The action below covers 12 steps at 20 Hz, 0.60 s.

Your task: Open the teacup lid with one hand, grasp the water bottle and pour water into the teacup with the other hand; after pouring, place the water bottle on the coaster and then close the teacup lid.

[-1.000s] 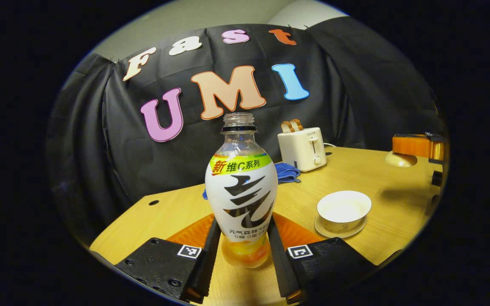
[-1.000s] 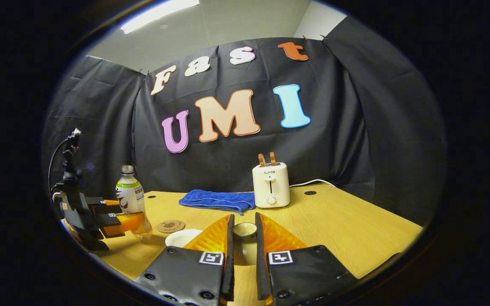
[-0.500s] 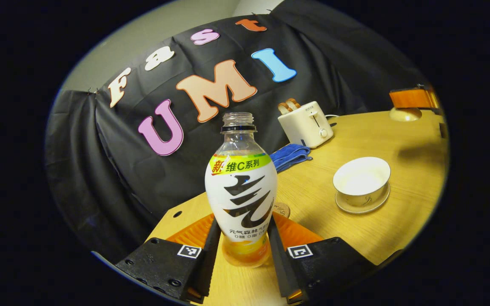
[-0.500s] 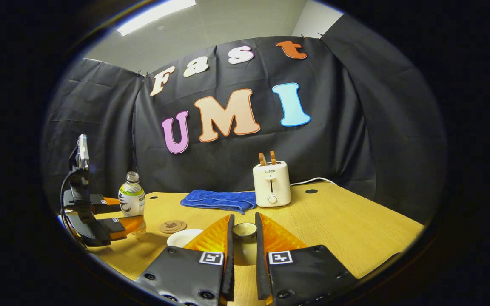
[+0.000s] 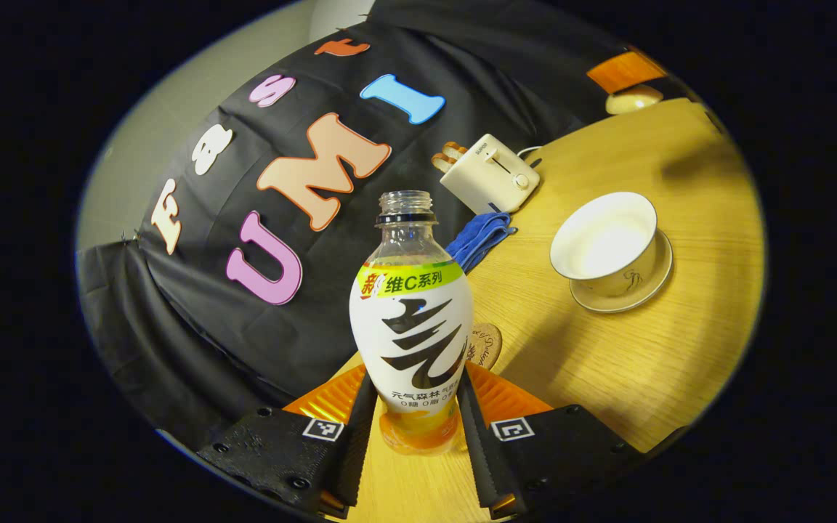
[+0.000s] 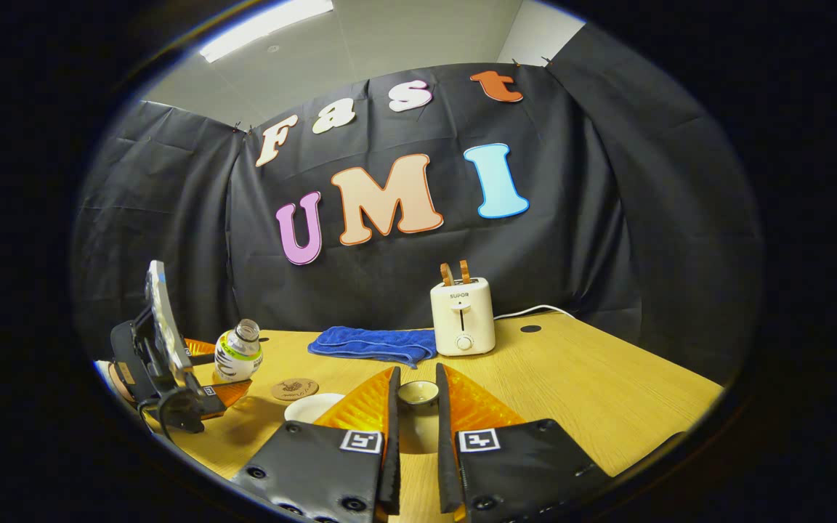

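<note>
The left hand-held gripper point(image 5: 411, 436) clamped the uncapped white-labelled plastic water bottle point(image 5: 411, 327), tilted toward the open white porcelain teacup point(image 5: 605, 243); the right hand-held gripper point(image 6: 415, 443) pinched the lid point(image 6: 418, 393). Pouring seemed next, needing its mouth over the cup.

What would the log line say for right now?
left gripper: shut on water bottle, tilted toward teacup | right gripper: holds teacup lid | teacup: open | coaster: bare

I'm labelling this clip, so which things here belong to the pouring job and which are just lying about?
Job: water bottle in left gripper; open teacup on saucer; lid in right gripper; coaster.

Lying about: toaster; blue cloth.
</note>
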Tool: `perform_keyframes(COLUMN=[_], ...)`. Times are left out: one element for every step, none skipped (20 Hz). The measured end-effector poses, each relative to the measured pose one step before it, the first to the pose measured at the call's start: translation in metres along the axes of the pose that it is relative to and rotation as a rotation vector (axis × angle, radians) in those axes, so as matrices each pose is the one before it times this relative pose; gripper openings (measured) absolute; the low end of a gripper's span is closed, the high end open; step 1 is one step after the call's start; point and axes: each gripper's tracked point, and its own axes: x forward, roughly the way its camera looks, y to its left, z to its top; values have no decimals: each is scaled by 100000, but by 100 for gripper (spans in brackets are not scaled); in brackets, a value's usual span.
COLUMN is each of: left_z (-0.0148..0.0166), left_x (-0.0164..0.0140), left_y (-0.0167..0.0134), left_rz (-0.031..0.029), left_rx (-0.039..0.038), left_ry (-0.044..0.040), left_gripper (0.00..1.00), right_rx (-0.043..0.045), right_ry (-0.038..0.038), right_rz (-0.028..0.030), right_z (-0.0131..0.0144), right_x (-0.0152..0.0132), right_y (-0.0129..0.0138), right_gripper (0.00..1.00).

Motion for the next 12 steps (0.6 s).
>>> perform_keyframes(left_z=[162,130,-9,-18,5,-14,13,64,328,28,57,-50], left_x=[67,147,41,72,110,123,31,1,-43,58,95,-89], left_y=[-10,11,11,-115,-137,-397,-314,-102,41,-5,49,231], left_rz=[326,651,422,-4,-558,-815,-1039,206,-137,-224,165,866], left_rx=[3143,3025,3389,2825,2584,2763,2611,1838,1360,1112,2052,3099], left_ry=[-25,-284,-154,-72,-436,298,455,-435,-1097,1177,314,53], left_gripper=[58,58,58,58,58,58,58,57,57,57,56,57], right_rx=[-151,-107,-135,-244,-332,-433,-331,-158,-42,-70,-152,-176], right_ry=[23,-78,-13,55,48,13,114,88,218,270,171,204], right_rz=[-215,-112,106,117,-82,-43,-51,50,40,91,6,15], right_z=[-37,99,-68,-50,-14,30,-108,-3,-87,-94,-130,-3], right_x=[-79,29,8,43,9,-41,-6,37,65,8,9,114], right_y=[-67,-9,66,28,-23,9,29,38,35,11,-5,18], right_gripper=[22,24,24,24,22,24,24,24,24,24,24,24])
